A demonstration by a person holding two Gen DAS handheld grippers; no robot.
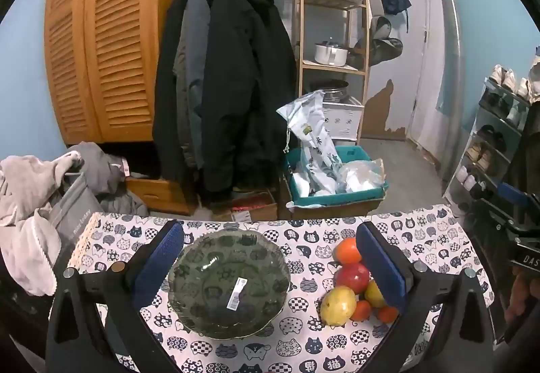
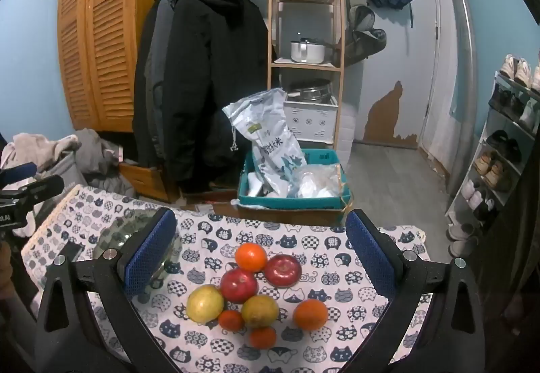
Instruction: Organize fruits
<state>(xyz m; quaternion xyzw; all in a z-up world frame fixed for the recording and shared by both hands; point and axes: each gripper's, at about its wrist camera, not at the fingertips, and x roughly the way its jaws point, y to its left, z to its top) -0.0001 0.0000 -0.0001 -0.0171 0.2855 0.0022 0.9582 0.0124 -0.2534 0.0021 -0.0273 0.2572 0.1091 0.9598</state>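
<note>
Left wrist view showed the left gripper (image 1: 270, 258) wide open and empty over the glass bowl (image 1: 228, 283). Right wrist view showed the right gripper (image 2: 260, 251) spread, empty, above the fruits (image 2: 249, 292); best to pinch an outer fruit first

Grey bag (image 1: 76, 218) reads "today"; rice sack (image 2: 270, 143) "米"

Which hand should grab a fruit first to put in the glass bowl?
Probably the right gripper: it is open with the pile of red, yellow and orange fruits between its fingers. The open left gripper frames the empty green glass bowl.
</note>
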